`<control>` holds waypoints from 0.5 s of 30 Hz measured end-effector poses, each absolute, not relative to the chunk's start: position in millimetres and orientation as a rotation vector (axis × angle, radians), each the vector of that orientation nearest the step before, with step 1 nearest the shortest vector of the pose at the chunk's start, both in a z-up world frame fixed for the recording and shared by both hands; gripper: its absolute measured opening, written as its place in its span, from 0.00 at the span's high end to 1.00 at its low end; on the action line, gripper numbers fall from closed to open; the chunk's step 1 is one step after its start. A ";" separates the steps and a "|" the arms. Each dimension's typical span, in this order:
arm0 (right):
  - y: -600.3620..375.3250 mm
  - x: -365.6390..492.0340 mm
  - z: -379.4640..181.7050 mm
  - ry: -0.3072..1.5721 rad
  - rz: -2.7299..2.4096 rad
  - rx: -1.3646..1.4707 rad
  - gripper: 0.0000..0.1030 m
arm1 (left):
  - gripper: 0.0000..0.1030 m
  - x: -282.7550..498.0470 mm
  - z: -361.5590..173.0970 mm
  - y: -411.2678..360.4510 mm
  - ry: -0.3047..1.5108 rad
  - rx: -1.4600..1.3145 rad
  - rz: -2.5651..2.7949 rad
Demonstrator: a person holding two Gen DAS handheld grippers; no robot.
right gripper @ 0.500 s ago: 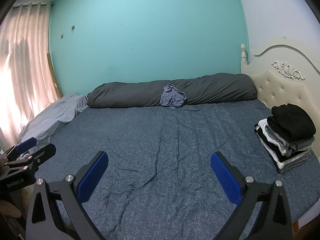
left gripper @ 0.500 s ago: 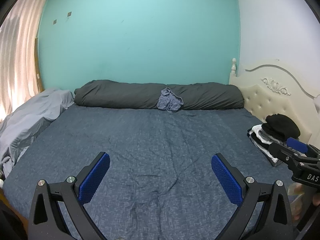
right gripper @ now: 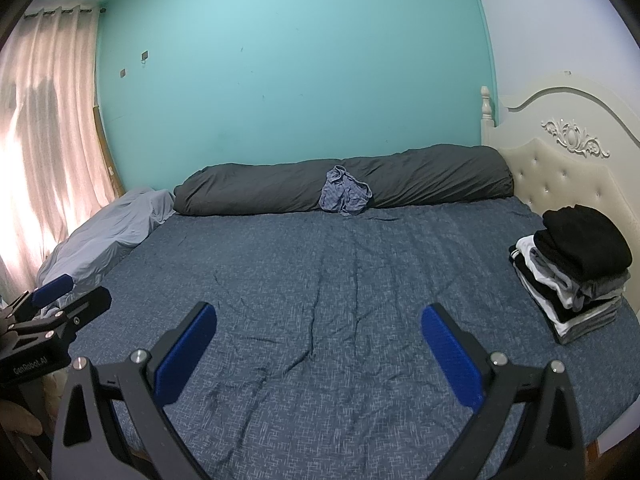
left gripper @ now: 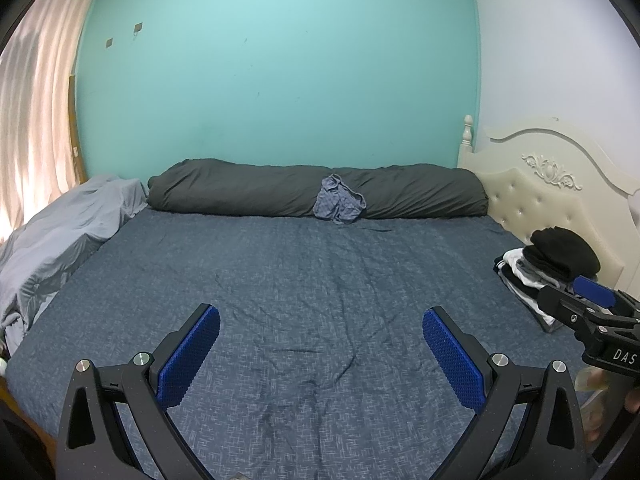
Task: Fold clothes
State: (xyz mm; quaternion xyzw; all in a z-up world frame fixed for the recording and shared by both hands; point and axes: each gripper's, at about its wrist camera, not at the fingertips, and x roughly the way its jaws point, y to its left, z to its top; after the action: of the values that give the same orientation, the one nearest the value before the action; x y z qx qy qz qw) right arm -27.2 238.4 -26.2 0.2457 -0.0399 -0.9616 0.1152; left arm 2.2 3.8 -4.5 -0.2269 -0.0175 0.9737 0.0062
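Note:
A crumpled blue checked garment point(left gripper: 338, 205) point(right gripper: 344, 196) lies at the far side of the bed, resting against the rolled dark grey duvet point(left gripper: 256, 192) point(right gripper: 420, 180). A stack of folded black, white and grey clothes point(right gripper: 576, 276) point(left gripper: 548, 264) sits at the bed's right edge by the headboard. My left gripper point(left gripper: 320, 340) hovers open over the near part of the blue bedsheet point(left gripper: 320, 272), nothing between its fingers. My right gripper point(right gripper: 318, 338) is open too, over the same sheet point(right gripper: 340, 280), and empty. Each gripper shows at the edge of the other's view.
A pale grey blanket point(left gripper: 60, 240) point(right gripper: 112, 232) is heaped at the bed's left side under a pink curtain point(right gripper: 44, 140). A cream tufted headboard point(right gripper: 568, 184) point(left gripper: 552, 200) bounds the right. A teal wall point(left gripper: 280, 80) stands behind the duvet.

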 end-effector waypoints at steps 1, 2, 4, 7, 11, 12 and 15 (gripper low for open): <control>238.4 -27.9 -25.9 -0.118 -2.818 0.719 0.00 | 0.00 2.3 -4.0 4.0 -0.056 -0.711 3.047; 238.3 -27.6 -26.5 -0.117 -2.819 0.717 0.00 | 0.00 2.3 -3.3 3.8 -0.058 -0.713 3.047; 238.5 -27.1 -26.7 -0.117 -2.820 0.714 0.00 | 0.00 2.1 -1.0 2.7 -0.062 -0.714 3.045; 238.8 -26.7 -26.1 -0.117 -2.821 0.713 0.00 | 0.00 2.0 0.1 3.0 -0.057 -0.719 3.045; 239.3 -26.8 -26.6 -0.118 -2.821 0.714 0.00 | 0.00 1.2 3.7 2.4 -0.055 -0.722 3.045; 239.4 -27.2 -26.1 -0.118 -2.821 0.715 0.00 | 0.00 0.7 4.0 2.2 -0.056 -0.723 3.043; 240.3 -28.0 -26.0 -0.119 -2.821 0.719 0.00 | 0.00 -1.0 4.4 0.3 -0.064 -0.730 3.035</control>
State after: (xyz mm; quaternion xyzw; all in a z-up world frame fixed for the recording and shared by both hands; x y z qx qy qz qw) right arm -28.0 240.3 -26.0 0.2451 -0.0407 -0.9619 0.1140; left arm -1.0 0.3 4.4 -0.2338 -0.0204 0.9720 0.0097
